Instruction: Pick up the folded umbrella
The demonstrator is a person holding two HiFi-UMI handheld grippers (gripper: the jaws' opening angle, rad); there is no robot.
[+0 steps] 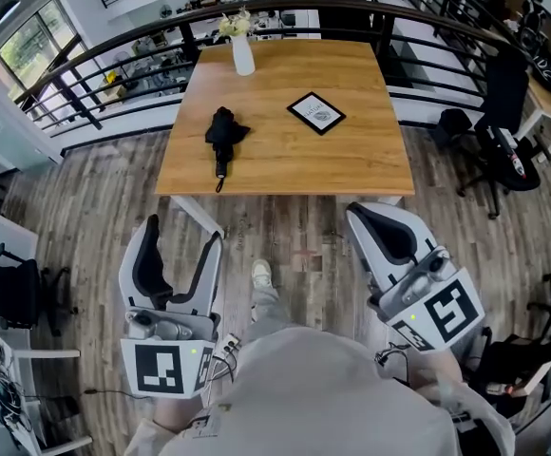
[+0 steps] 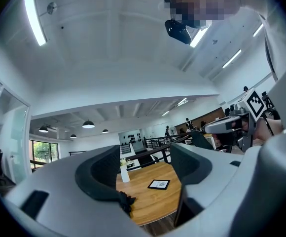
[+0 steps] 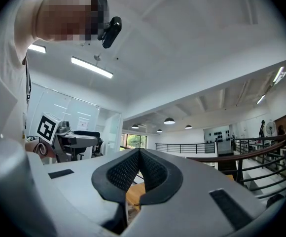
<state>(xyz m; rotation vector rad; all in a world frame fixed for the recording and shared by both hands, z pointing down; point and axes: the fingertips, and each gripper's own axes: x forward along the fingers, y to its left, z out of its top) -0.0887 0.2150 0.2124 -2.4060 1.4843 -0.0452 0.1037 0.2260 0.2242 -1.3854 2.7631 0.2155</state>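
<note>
Left hand-held gripper (image 1: pixel 184 236): jaws wide apart, nothing between them. It is held over the wooden floor (image 1: pixel 95 207), short of the near edge of the worktop (image 1: pixel 361 164). Its own view looks through the open jaws at the worktop beyond.

Folded umbrella (image 1: pixel 223 133): black, lying on the near-left part of the worktop, handle end toward the near edge. It is untouched and well apart from both grippers. A white vase (image 1: pixel 243 55) with flowers stands at the far edge behind it. A dark-framed tablet (image 1: pixel 315 112) lies to its right, apart from it.

Right hand-held gripper (image 1: pixel 353 211): jaw tips closed together, holding nothing. It also hangs over the floor, short of the worktop.

Assessment: the task is at the approach step, with no grasp begun. The left gripper is the nearer and is ready. The next move calls for carrying it forward over the worktop edge. Its open jaws should then be lowered astride the umbrella's bundled body, across its length, before closing.
</note>
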